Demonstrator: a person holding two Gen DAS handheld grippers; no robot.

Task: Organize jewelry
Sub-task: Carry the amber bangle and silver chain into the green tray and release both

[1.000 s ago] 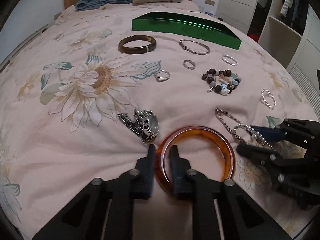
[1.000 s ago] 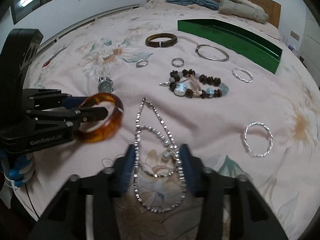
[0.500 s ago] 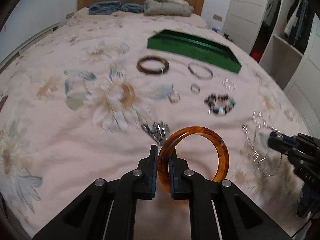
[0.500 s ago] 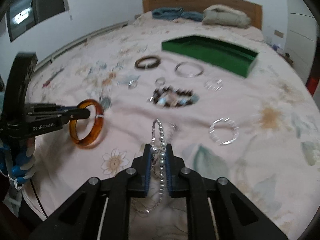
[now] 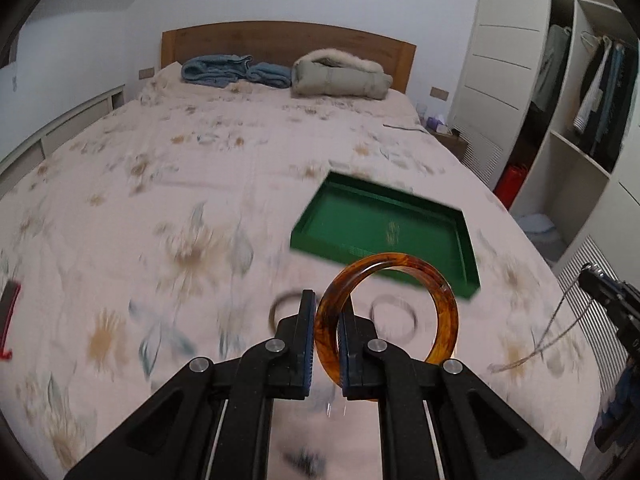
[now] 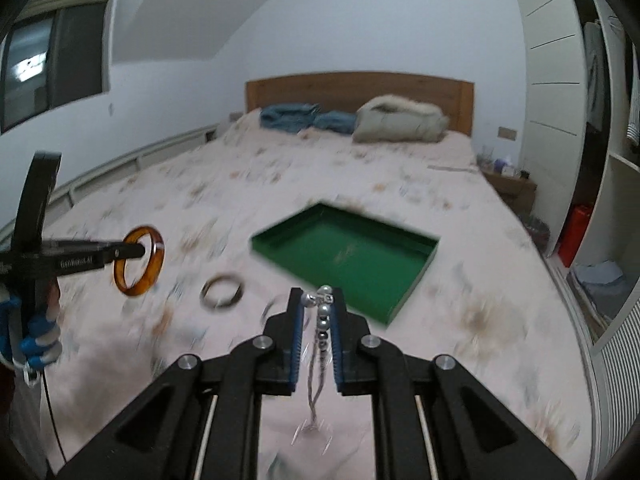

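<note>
Up in the air, the amber bangle (image 5: 404,312) is a thick, glossy ring of mottled orange-brown, standing on edge well above the floral bedspread (image 5: 160,184). The left gripper (image 5: 326,312) pinches its left side, one pad inside the ring and one outside, jaws pressed tight on the band. From the right wrist view the same bangle (image 6: 140,260) hangs off the tip of that gripper, which reaches in level from the left, with a hand (image 6: 36,340) in a blue-and-white glove wrapped round the handle.

The right gripper (image 6: 320,308) is clamped on a beaded chain (image 6: 322,320): silver-grey pearls sit between its blue pads, and thin chain strands trail down below the jaws. In the left wrist view the chain (image 5: 552,332) dangles in a long loop from that gripper at the right edge.

Both grippers point forward and downward toward the green tray (image 5: 468,256), which lies on the bedspread ahead. A dark bangle (image 6: 222,292) lies blurred on the bedspread, near the tray's corner.
</note>
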